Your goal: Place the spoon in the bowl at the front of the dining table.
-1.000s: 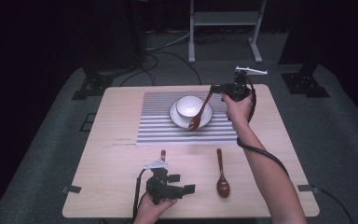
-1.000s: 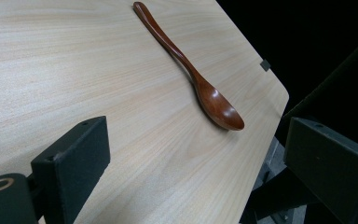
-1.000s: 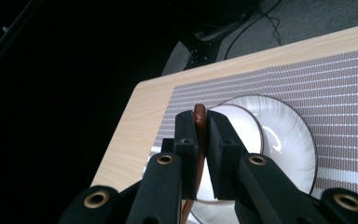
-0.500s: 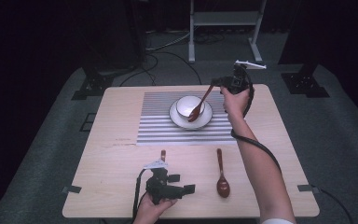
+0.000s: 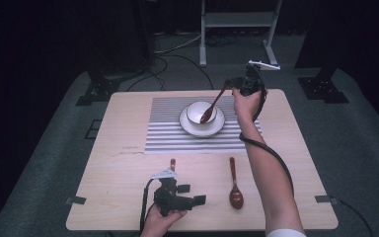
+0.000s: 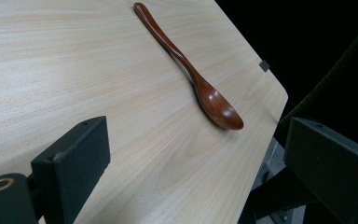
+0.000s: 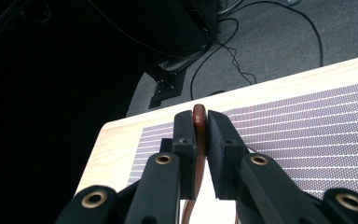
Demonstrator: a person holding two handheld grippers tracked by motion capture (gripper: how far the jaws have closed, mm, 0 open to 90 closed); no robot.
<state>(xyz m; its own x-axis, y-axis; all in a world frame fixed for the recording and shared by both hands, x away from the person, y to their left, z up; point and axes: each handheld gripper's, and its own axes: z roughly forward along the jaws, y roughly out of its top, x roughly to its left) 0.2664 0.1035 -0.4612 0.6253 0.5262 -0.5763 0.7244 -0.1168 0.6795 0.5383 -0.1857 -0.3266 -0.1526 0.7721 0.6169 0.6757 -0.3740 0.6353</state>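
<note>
My right gripper point(image 5: 230, 85) is held above the table's far side, shut on the handle of a brown wooden spoon point(image 5: 212, 106). That spoon slants down with its head inside a white bowl point(image 5: 196, 113), which stands on a white plate point(image 5: 216, 129). In the right gripper view the handle point(image 7: 199, 114) is pinched between the two jaws of the right gripper point(image 7: 201, 126). A second brown spoon point(image 5: 234, 185) lies flat on the wood near the front. My left gripper point(image 5: 198, 200) rests open near the front edge, pointing at that spoon point(image 6: 186, 70); nothing sits in the left gripper point(image 6: 200, 151).
A grey striped mat point(image 5: 168, 133) lies under the plate. The tip of a third brown spoon point(image 5: 172, 163) pokes out behind the left gripper. The wooden table point(image 5: 113, 163) has its corner edge point(image 6: 270, 88) close to the lying spoon. Cables and a stand's legs lie on the floor beyond.
The right gripper has risen and shifted back and slightly left with the spoon, whose head stays in the bowl at a steeper slant. The left gripper has not moved.
</note>
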